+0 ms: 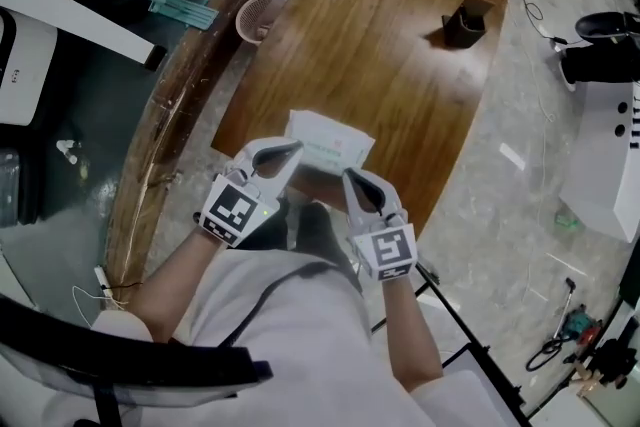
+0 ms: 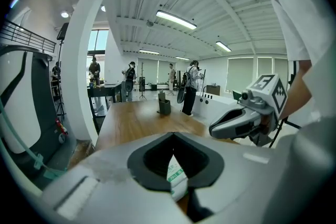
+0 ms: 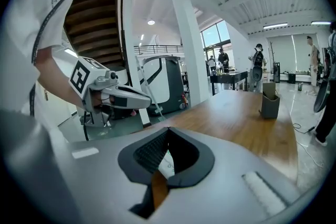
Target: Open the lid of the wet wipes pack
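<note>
1. Wood grain ran the length of the brown desk point(image 1: 400, 35), and all the action was at its near edge. The wet wipes pack point(image 1: 330, 143), white with a faint green print, was caught there between the two tools.
2. On the pack's left end was the left tool point(image 1: 291, 152). In the left gripper view its jaws were drawn together, with a strip of white-and-green wrapper pinched in the slot between the dark pads.
3. Over on the near right corner, the right tool point(image 1: 351, 178) matched it. Its jaws were closed as well, clamping a thin white edge of the pack, and bare desk wood showed just below.
4. From the head view the pack looked tipped, with its near side raised and a dark shadow under it between the two tools. Whether its far edge touched the desk, I could not tell.
5. The lid was too small in the head view, and hidden in both gripper views, so there was no call on whether it was open or shut.
6. Farther up the desk, well apart from the pack, a dark holder point(image 1: 466, 23) stood upright near the far right side.
7. A pinkish mesh basket point(image 1: 258, 16) stood just beside the desk's left edge.
8. In the left gripper view, several people point(image 2: 191, 84) stood at the far end of the room, beyond the desk.
</note>
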### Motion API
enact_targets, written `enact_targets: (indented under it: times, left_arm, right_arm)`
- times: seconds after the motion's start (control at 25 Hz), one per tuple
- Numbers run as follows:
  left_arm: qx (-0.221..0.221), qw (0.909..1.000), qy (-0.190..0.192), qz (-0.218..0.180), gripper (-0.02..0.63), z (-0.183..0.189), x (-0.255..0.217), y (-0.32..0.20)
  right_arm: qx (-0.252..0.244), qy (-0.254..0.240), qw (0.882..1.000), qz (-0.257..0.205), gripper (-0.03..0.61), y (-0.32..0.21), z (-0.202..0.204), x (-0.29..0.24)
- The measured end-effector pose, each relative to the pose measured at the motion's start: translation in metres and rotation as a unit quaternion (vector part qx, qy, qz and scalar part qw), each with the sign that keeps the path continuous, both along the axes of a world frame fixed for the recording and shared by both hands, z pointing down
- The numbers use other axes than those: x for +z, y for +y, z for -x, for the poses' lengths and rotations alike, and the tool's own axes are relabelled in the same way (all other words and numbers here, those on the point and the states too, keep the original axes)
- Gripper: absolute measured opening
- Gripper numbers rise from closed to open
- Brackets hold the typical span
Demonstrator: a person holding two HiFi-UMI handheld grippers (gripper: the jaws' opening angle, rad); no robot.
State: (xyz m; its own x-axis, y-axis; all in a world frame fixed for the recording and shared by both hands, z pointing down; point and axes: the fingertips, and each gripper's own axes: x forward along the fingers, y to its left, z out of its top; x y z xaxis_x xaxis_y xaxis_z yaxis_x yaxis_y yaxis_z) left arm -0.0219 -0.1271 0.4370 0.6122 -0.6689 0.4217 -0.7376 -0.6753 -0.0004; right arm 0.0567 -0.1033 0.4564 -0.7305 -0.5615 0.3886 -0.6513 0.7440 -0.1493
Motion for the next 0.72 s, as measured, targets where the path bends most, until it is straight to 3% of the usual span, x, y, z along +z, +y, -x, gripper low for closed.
enact_targets:
  times: [0.28, 0.72]
  left_arm:
    - [0.064, 0.9967, -0.049, 0.015, 0.026, -0.01, 0.037, 0.006]
    - [0.188, 0.9739, -0.125, 0.024, 0.179, -0.026, 0.105, 0.011]
  right_arm:
    - [0.035, 0.019, 0.999, 0.025, 0.009, 0.003, -0.005, 0.031]
    - [0.096, 0.057, 0.993, 0.049, 0.009, -0.007, -0.002, 0.082]
